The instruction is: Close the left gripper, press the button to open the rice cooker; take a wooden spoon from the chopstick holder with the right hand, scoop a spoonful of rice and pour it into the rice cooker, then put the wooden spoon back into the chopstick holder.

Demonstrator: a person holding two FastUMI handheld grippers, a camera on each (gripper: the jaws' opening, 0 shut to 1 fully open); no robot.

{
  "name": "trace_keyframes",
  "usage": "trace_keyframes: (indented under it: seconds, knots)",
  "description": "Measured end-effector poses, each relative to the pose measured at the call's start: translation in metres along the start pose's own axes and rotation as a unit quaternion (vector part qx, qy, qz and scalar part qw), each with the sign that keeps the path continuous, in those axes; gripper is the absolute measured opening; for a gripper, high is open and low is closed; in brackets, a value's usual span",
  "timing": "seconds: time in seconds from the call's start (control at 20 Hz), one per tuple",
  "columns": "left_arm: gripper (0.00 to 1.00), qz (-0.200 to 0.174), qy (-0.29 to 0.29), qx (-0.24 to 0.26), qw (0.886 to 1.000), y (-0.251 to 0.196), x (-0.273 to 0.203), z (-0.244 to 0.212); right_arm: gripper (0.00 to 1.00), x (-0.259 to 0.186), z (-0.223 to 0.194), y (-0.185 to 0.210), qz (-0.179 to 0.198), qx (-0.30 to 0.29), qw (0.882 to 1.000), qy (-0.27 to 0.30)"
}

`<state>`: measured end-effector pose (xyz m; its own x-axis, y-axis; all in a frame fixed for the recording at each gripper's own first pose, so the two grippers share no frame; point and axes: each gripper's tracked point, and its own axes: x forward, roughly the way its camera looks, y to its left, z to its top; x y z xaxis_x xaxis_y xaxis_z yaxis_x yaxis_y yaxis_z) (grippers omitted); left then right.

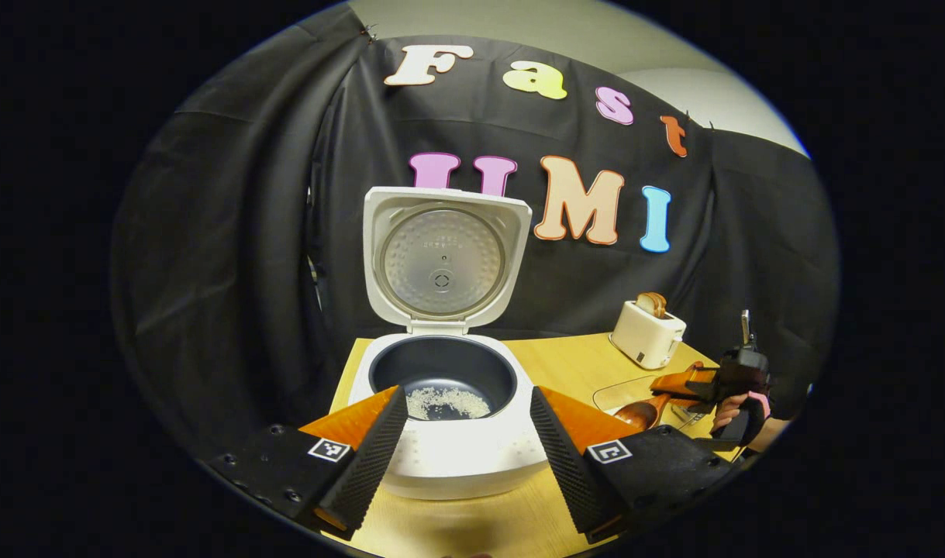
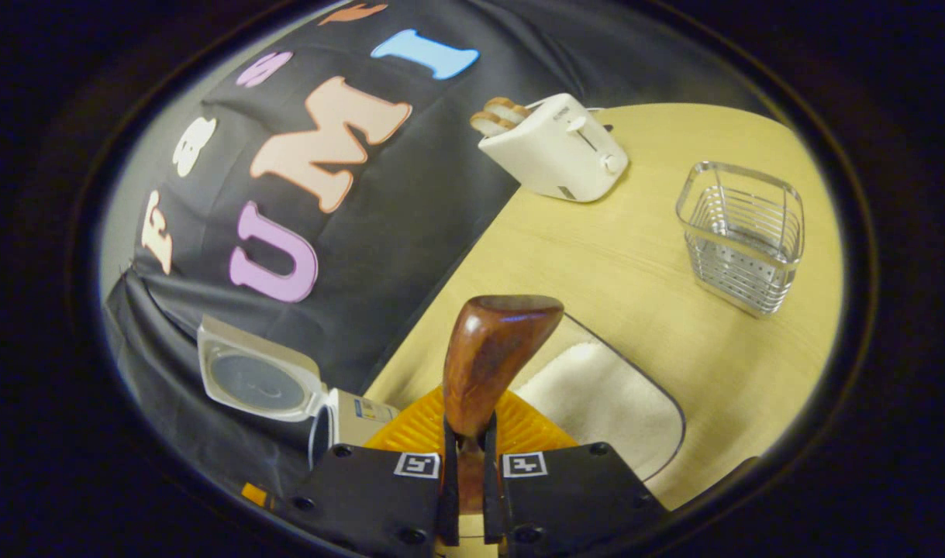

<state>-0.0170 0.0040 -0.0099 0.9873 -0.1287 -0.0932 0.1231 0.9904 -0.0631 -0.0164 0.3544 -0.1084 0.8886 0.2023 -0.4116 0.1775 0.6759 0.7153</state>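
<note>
- Wooden spoon (image 2: 488,364) sits clamped between the right gripper (image 2: 469,473) jaws, bowl pointing ahead over the rice tray (image 2: 612,403).
- Left gripper (image 1: 466,434) jaws stand spread before the open rice cooker (image 1: 449,434).
- Beyond the right jaws, right of them, the chopstick holder (image 2: 743,236) stands on the tabletop (image 2: 596,256).

Both views are moderately dim, with warm, even light from above. The fisheye lens bends straight lines strongly toward the edges; the table (image 2: 635,256) edge curves. The spoon (image 2: 491,353) carries a small glare spot at its top and is slightly soft. The cooker (image 1: 449,457) casts a soft shadow on the table in front. The far wall stays dark, and the periphery dims.
</note>
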Motion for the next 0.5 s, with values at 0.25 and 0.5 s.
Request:
trace_keyframes:
  seconds: [0.25,0.5]
  knots:
    - [0.94,-0.017,-0.003,0.006,1.000,-0.004,0.000,0.001,0.13,-0.021,0.036,0.008,0.036,0.108,0.993,-0.039]
    - [0.94,-0.027,-0.009,0.014,1.000,-0.005,-0.001,0.002,0.13,-0.037,0.042,0.038,0.079,0.151,0.984,-0.045]
